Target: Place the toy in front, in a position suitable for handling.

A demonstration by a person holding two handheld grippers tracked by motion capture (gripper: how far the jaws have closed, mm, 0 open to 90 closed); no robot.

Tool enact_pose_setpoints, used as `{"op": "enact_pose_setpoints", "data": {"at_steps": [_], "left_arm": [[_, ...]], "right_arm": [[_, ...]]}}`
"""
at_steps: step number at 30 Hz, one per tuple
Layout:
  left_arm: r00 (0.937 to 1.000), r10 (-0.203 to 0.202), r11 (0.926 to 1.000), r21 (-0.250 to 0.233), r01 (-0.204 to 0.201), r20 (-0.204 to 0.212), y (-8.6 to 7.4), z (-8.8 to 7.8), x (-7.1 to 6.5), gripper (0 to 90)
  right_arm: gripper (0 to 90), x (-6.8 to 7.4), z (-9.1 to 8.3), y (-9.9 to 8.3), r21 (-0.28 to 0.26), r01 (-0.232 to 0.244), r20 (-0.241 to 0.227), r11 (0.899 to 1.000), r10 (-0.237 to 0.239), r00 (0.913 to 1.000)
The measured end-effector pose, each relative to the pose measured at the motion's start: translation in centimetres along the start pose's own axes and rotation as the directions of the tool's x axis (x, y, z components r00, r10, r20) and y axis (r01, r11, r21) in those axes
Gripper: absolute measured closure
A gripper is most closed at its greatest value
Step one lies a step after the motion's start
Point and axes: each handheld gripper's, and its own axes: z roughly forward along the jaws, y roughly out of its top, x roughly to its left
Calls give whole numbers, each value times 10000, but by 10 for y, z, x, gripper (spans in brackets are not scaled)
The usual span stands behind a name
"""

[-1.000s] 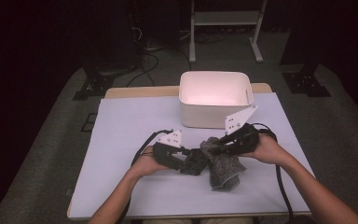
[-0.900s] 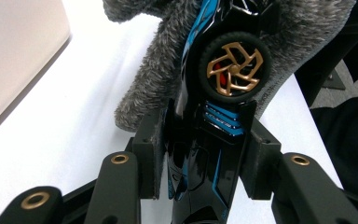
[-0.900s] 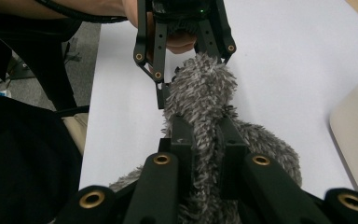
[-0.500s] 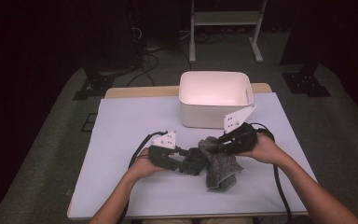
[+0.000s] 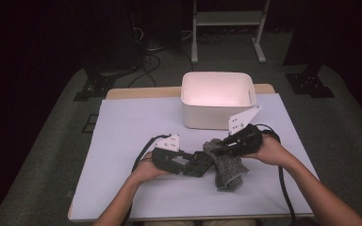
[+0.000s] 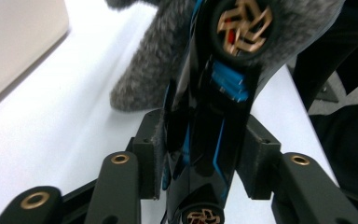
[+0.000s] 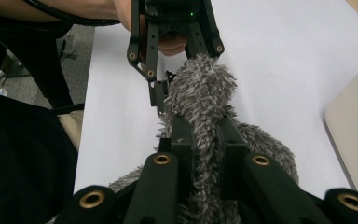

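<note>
Grey fuzzy sock (image 5: 226, 165): lay on the white table cover (image 5: 122, 136), in front of the white bin (image 5: 217, 100); its upper end was lifted between the two grippers.
Right gripper (image 7: 200, 140): was clamped tight on the sock's cuff, apparently to anchor it.
Left gripper (image 6: 200, 154): jaws were closed on a black-and-blue toy car (image 6: 214, 116), its nose pushed into the sock, seemingly to be stuffed inside; the jaws had just been opening slightly.

The black toy car (image 6: 209, 116) is cut off by the frame's bottom edge.
</note>
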Motion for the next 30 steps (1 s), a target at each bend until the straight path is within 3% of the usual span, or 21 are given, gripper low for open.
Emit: {"op": "enact_pose_setpoints", "data": {"at_steps": [5,7,12,16,20,25,30], "left_arm": [[10000,-56,9995,308,57,-57,-1,9,-2,536],[9990,386,9989,262,-380,-234,0,10,-5,570],[9990,439,9972,604,-431,-127,4,10,-4,574],[9972,729,9950,697,-716,-162,5,12,-5,574],[9980,616,9969,494,-607,-156,2,10,-5,574],[9977,679,9952,715,-671,-90,4,8,-4,574],[9972,700,9936,904,-674,-254,7,5,-2,575]], "right_arm": [[802,2,1,1,6,65,-67,10000,-65,10000],[801,3,1,2,91,105,-11,9999,-105,9999],[801,6,0,8,204,332,60,9992,-333,9994],[801,8,1,21,78,603,-160,9982,-601,9981],[801,7,5,22,246,687,-161,9973,-683,9975],[801,5,1,9,556,439,20,9975,-441,9990],[801,7,3,18,286,655,7,9974,-655,9978]]}}
